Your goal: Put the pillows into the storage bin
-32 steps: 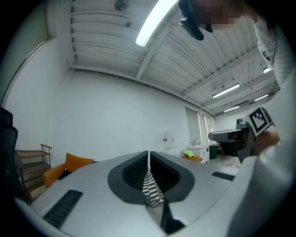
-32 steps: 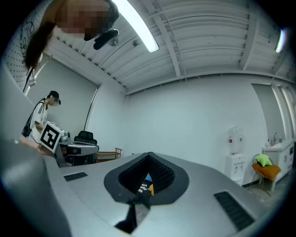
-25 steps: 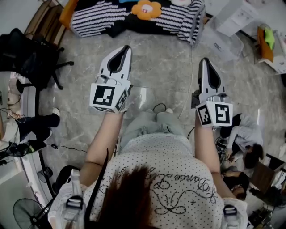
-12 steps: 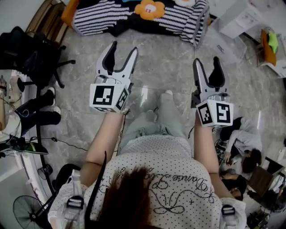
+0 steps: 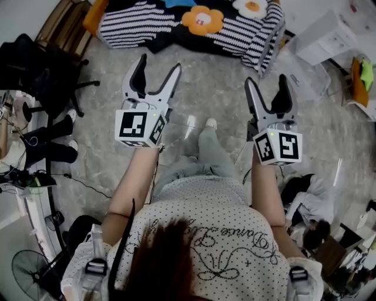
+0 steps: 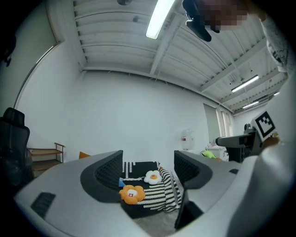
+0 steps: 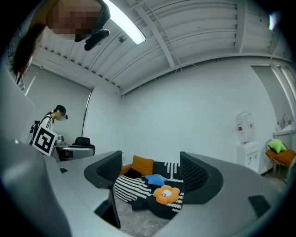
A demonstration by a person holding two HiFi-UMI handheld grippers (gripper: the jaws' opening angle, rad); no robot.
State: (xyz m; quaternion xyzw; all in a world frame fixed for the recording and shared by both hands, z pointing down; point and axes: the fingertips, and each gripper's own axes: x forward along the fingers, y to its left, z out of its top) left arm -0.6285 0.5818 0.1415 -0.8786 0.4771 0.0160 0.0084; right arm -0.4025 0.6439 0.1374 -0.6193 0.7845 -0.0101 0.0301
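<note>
The left tool (image 5: pixel 160 63) and right tool (image 5: pixel 265 79) point level above the floor (image 5: pixel 217 88). Both have wide jaws that have just been opening, with nothing between them. Ahead on the floor lies a striped pile (image 5: pixel 135 26) carrying an orange flower pillow (image 5: pixel 201 19), a white flower pillow (image 5: pixel 254 7) and a blue pillow (image 7: pixel 156 178). A clear bin (image 5: pixel 299 67) sits just right of the pile.
</note>
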